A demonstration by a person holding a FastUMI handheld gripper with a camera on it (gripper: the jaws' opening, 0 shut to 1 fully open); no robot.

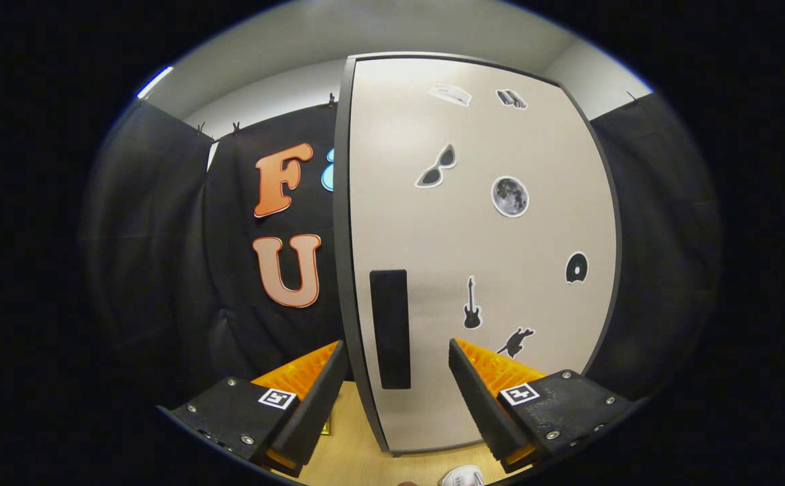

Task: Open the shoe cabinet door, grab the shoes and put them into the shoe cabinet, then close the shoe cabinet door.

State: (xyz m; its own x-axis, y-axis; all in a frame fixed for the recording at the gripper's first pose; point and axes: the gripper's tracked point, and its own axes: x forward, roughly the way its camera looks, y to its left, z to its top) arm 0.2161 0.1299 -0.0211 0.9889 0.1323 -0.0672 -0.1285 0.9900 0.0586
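Observation:
The shoe cabinet door (480, 250) is a tall pale panel with a dark edge, carrying several small stickers, and it stands shut right in front of me. Its black vertical handle (390, 329) sits near the door's left edge. My gripper (397, 351) is open, its fingers standing either side of the handle's lower part without touching it. The left fingertip (330, 368) reaches just past the door's left edge. A bit of a white shoe (462, 477) shows on the floor below the door, between the fingers' bases.
A light wooden floor (352, 452) runs under the cabinet. Black cloth walls (163, 270) close the booth to the left and right of the cabinet. A small brass-coloured object (325, 427) lies on the floor by the left finger.

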